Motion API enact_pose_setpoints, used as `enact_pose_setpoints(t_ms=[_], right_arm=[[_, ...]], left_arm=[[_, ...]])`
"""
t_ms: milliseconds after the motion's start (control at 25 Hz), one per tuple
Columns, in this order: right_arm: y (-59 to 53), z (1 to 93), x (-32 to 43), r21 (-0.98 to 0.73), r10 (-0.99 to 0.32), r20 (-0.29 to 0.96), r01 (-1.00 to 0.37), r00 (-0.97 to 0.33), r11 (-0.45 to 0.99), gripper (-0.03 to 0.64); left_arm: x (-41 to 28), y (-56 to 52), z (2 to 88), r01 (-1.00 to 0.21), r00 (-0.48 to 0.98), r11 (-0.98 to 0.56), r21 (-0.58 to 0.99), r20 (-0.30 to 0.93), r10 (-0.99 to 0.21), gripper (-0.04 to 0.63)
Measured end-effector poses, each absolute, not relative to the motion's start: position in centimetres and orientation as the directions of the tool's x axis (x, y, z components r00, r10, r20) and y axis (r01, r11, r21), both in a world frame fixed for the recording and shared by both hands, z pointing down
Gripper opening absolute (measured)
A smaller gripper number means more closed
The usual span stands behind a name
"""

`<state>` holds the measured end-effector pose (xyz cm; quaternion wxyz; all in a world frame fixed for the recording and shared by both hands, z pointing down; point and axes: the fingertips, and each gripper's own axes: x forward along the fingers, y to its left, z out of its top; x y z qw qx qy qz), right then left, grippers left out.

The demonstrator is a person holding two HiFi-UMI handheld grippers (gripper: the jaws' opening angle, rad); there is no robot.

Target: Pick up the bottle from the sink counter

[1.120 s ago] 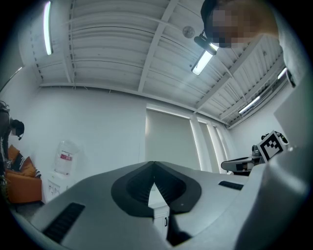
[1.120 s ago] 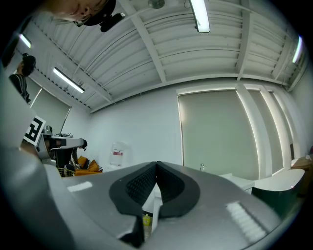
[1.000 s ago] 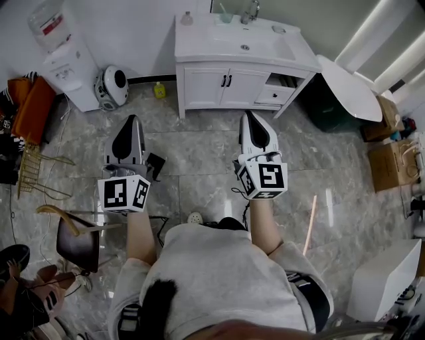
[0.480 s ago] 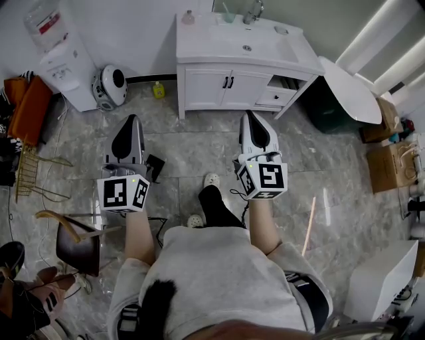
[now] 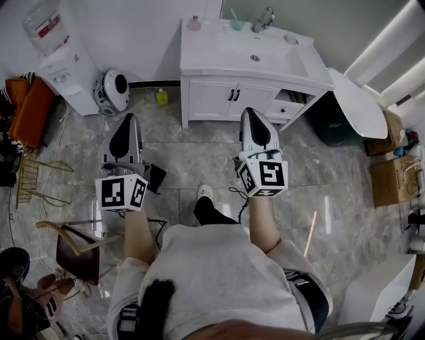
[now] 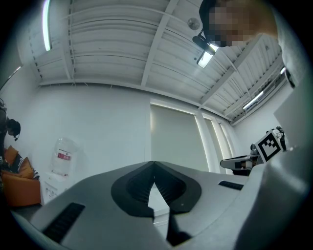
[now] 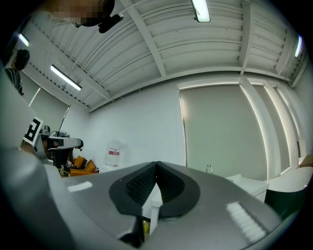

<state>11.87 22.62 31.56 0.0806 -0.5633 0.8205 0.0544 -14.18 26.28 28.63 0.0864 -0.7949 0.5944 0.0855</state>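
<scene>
A: White table (image 5: 199, 52) at 12 o'clock. What's near the bottle (image 5: 194, 23)?
B: A cup (image 5: 236, 25) and tap (image 5: 263, 18) at its 3 o'clock, along the back edge.
A: The tongs?
B: Well apart from it. The bottle is at 1 o'clock from the left tongs (image 5: 131, 119) and 11 o'clock from the right tongs (image 5: 252, 113). Both are pressed together, empty.

Small bottle (image 5: 194, 24) upright at far-left corner of white sink counter (image 5: 219, 56); cup (image 5: 237, 25) & faucet (image 5: 263, 20) to its right. Left gripper (image 5: 129, 119) & right gripper (image 5: 252, 113) side by side over marble floor (image 5: 192, 156), nearer than counter, pointing twd it, well apart from bottle.
</scene>
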Motion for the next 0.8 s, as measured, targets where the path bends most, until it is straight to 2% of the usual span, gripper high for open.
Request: enact_pose_setpoints(t_ms=[800], right_arm=[[4.8, 29.8, 15.7, 0.011, -0.884, -0.239, -0.911, -0.402, 0.412, 0.011]], left_arm=[[-10.2, 9.5, 26.5, -0.975, 0.222, -0.207, -0.081, -0.292, -0.930, 0.008]])
